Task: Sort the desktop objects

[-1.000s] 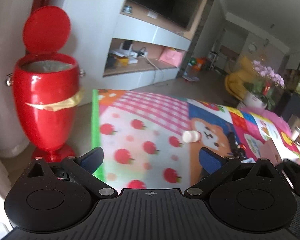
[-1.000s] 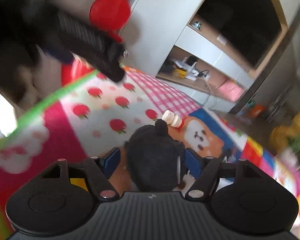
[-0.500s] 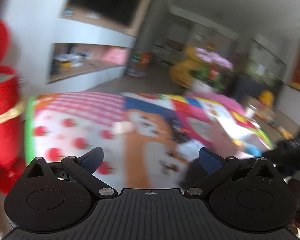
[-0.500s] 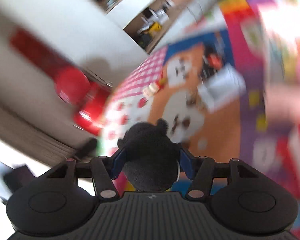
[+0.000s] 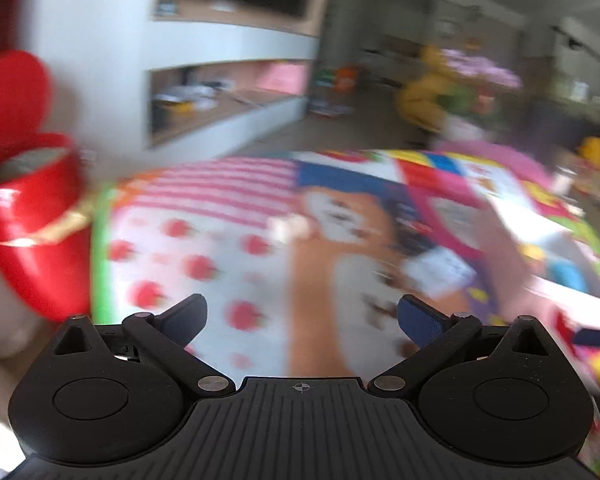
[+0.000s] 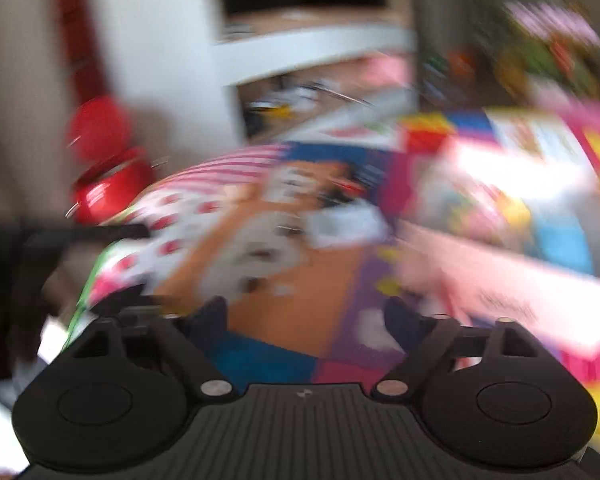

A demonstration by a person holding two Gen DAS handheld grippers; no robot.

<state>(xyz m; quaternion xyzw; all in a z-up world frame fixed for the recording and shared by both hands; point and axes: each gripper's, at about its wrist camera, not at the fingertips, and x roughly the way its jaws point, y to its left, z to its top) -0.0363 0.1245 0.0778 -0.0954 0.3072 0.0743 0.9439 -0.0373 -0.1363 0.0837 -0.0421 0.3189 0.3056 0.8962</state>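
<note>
Both views are blurred by motion. My left gripper [image 5: 302, 316] stands open over the colourful cartoon cloth [image 5: 228, 264], nothing between its fingers. A small white bottle [image 5: 290, 226] lies on the cloth ahead, and a white card [image 5: 440, 268] lies to the right of it. My right gripper [image 6: 306, 314] is opening, its jaws wide apart with nothing between them; only the cloth [image 6: 300, 280] shows there. The black plush toy that it held is not in view. The white card [image 6: 348, 222] lies ahead of it.
A red pedal bin [image 5: 32, 220] with its lid up stands left of the table; it shows too in the right wrist view as the bin [image 6: 108, 184]. A white TV cabinet [image 5: 228, 92] is behind. Something pink [image 6: 500, 280] crosses the right side.
My right gripper let go of the black plush toy and its jaws spread; its view rolled back upright. The left gripper swung right, then back a little toward the red bin, staying open.
</note>
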